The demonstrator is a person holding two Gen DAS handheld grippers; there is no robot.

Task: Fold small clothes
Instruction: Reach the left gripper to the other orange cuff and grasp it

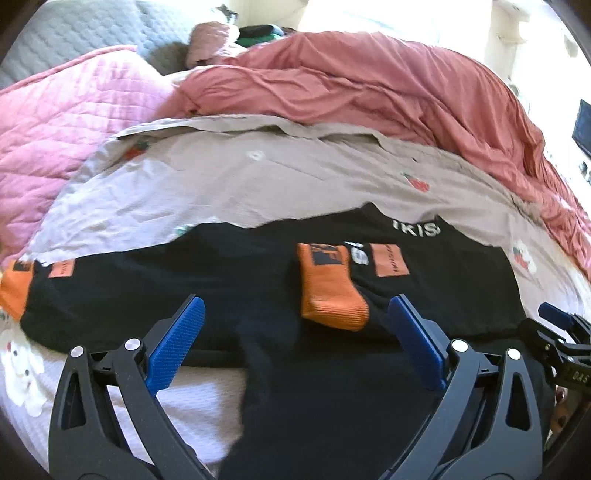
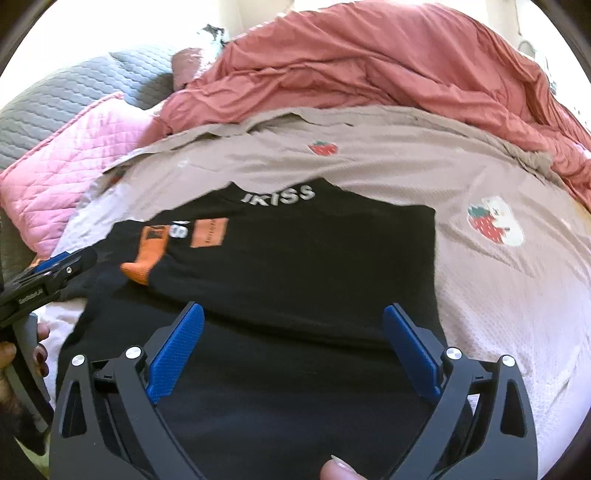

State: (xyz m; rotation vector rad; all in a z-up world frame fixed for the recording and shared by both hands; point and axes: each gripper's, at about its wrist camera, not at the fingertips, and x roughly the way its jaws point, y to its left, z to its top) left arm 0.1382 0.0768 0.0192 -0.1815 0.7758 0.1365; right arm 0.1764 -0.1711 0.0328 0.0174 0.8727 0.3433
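Note:
A small black garment (image 1: 229, 280) with orange cuffs (image 1: 330, 291) and orange patches lies spread on the bed; white letters mark its neck (image 1: 415, 228). It also shows in the right wrist view (image 2: 295, 266), partly folded, with an orange cuff (image 2: 147, 254) lying on top. My left gripper (image 1: 295, 314) is open just above the garment's near edge, holding nothing. My right gripper (image 2: 293, 317) is open over the garment's right half, holding nothing. Each gripper shows at the edge of the other's view: the right one (image 1: 557, 325), the left one (image 2: 55, 269).
The garment lies on a beige strawberry-print sheet (image 1: 258, 177). A rumpled red duvet (image 1: 369, 81) is heaped behind it. A pink quilted pillow (image 1: 55, 122) and a grey quilt (image 1: 74, 33) lie at the back left. A white quilted bedcover (image 1: 192, 406) runs along the near edge.

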